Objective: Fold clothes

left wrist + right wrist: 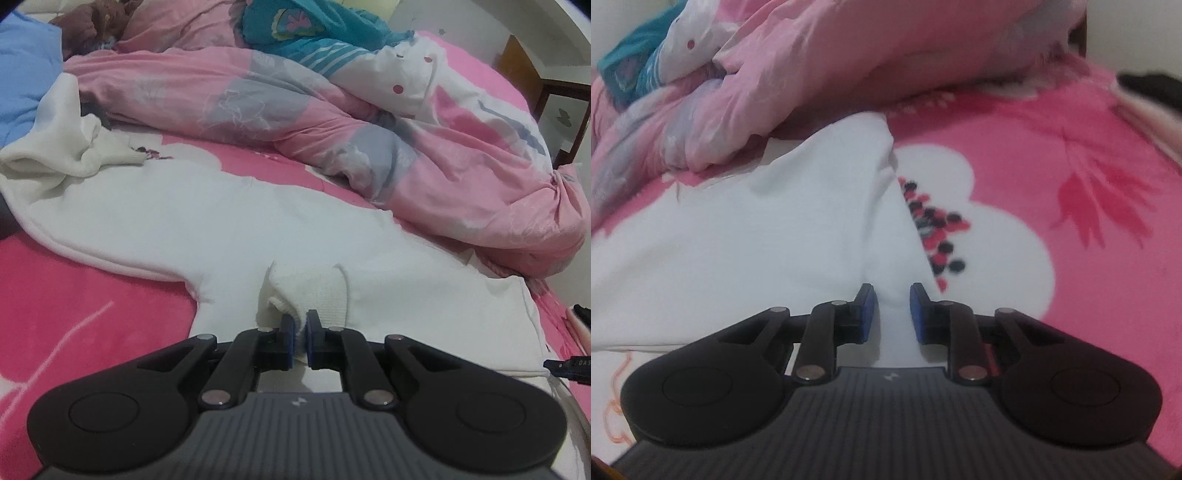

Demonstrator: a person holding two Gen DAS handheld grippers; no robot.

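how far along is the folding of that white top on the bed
Early on. Done: the white garment lies mostly spread on the pink blanket, though one end is still bunched. In hand: the left gripper is shut on its ribbed cuff, and the right gripper has a fabric ridge between its pads, which do not look closed on it. Left: no finished fold shows yet, so all of them.
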